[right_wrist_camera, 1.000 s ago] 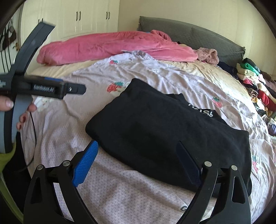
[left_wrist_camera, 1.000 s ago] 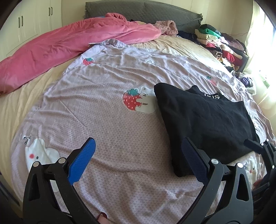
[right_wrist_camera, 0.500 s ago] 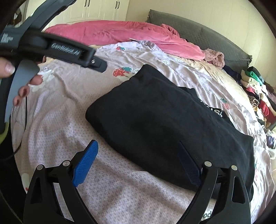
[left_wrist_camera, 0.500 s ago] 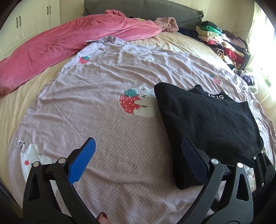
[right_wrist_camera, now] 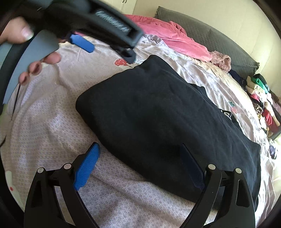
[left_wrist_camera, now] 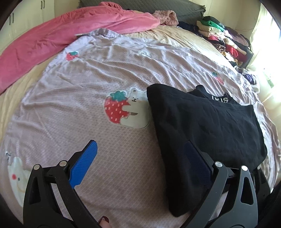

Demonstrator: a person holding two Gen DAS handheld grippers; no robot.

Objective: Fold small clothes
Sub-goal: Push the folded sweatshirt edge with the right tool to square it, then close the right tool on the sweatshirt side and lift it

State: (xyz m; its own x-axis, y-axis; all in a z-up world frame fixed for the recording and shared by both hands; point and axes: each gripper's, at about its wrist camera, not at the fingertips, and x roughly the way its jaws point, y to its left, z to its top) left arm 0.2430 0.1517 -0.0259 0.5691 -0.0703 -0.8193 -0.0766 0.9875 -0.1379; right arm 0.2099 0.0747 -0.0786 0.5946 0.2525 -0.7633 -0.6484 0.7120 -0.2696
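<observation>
A black garment (left_wrist_camera: 207, 129) lies folded flat on the lilac strawberry-print sheet (left_wrist_camera: 87, 98), with white lettering at its far edge. It also fills the middle of the right wrist view (right_wrist_camera: 158, 114). My left gripper (left_wrist_camera: 140, 157) is open and empty, low over the sheet at the garment's near left corner. My right gripper (right_wrist_camera: 140, 161) is open and empty, just above the garment's near edge. The left gripper's body and the hand holding it (right_wrist_camera: 43, 42) cross the top left of the right wrist view.
A pink blanket (left_wrist_camera: 58, 33) lies across the far left of the bed. A grey headboard cushion (right_wrist_camera: 219, 40) is behind. A pile of folded clothes (left_wrist_camera: 226, 40) sits at the far right edge. A small pink knit item (left_wrist_camera: 165, 14) lies by the cushion.
Both grippers have moved forward and down toward the garment's near edge. The left gripper has swung closer across the right wrist view. The garment has not moved.
</observation>
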